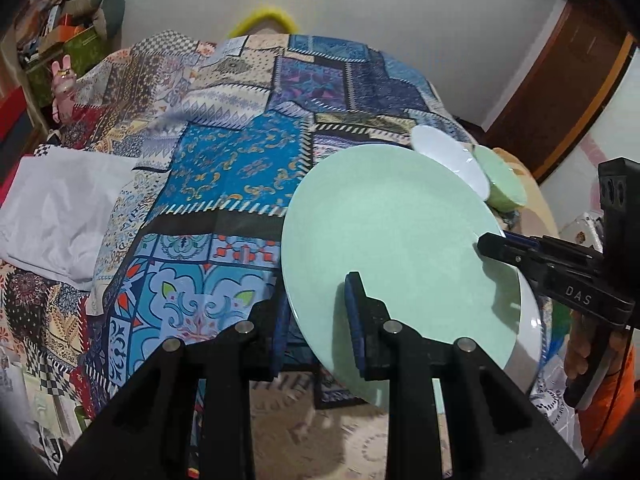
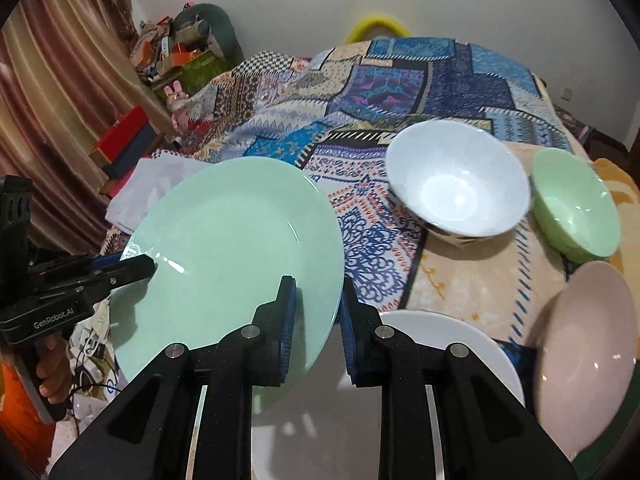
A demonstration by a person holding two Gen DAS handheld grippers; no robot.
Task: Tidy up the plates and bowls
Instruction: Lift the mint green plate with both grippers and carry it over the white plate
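Gripping green plate (image 2: 236, 248), both hand-held grippers

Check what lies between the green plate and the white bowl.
In the right wrist view, only patterned patchwork cloth lies between the green plate and the white bowl; no dish sits there.

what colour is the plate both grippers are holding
Pale mint green plate; clearest in the right wrist view.
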